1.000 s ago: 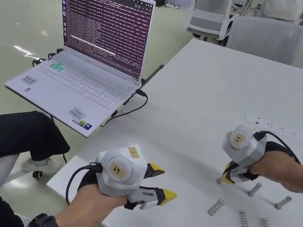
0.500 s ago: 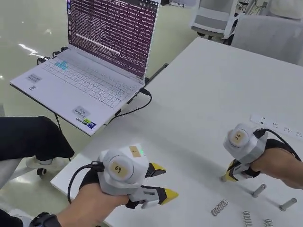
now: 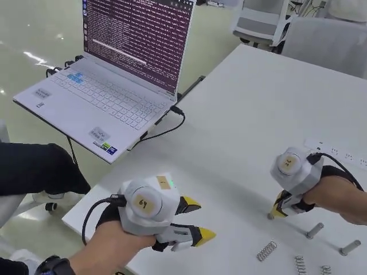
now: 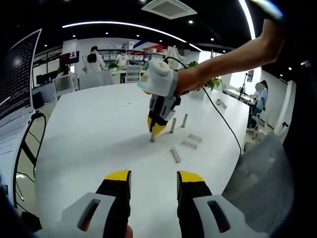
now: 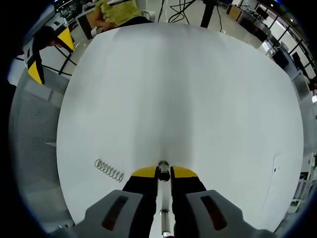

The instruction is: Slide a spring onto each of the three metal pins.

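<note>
Right claw [image 3: 277,211] is pinched on a metal pin [image 3: 270,216], with the pin's bottom end touching the tabletop [image 3: 258,114]. The right gripper view shows the pin clamped between the yellow tips. Left claw [image 3: 200,219] is spread, holds nothing, and hovers over the tabletop's near edge, well apart from the parts. Second pin [image 3: 314,230] and third pin [image 3: 350,247] stand free just beyond the right claw; the left gripper view shows them upright. No pin has a spring on it. Nearest spring [image 3: 266,251] lies flat near the held pin, and two more springs [image 3: 299,263] lie flat beside it. Open laptop [image 3: 114,74] sits off the tabletop's far-left side.
</note>
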Demonstrator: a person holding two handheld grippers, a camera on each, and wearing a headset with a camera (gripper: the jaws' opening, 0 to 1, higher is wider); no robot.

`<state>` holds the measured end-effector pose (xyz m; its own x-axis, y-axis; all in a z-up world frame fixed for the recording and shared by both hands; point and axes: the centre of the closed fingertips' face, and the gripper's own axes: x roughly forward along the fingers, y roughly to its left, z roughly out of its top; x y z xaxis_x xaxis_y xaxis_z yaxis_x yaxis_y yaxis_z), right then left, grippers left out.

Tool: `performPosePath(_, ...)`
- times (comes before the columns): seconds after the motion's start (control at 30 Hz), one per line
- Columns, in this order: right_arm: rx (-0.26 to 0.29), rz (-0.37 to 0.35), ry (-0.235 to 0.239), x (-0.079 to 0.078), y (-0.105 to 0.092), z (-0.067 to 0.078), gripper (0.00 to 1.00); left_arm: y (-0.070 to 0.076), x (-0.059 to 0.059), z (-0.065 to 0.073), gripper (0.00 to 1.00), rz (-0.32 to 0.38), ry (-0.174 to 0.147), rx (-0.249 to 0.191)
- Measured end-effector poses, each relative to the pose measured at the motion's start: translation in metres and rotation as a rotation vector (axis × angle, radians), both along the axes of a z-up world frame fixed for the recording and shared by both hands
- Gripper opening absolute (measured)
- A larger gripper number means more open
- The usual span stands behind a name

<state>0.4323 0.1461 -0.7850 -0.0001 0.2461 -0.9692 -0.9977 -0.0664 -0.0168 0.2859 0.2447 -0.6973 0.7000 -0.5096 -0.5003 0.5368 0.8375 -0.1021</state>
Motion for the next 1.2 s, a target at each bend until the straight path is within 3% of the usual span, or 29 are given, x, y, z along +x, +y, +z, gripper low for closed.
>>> performPosePath(0.6, -0.007, 0.013, 0.012, -0.002, 0.000, -0.002, 0.15, 0.000, 0.001, -0.001, 0.30, 0.004, 0.003, -0.003)
performPosePath(1.2, 0.042, -0.032, 0.014, -0.002, -0.006, 0.019, 0.22, -0.004, 0.004, 0.002, 0.31, -0.011, -0.006, -0.002)
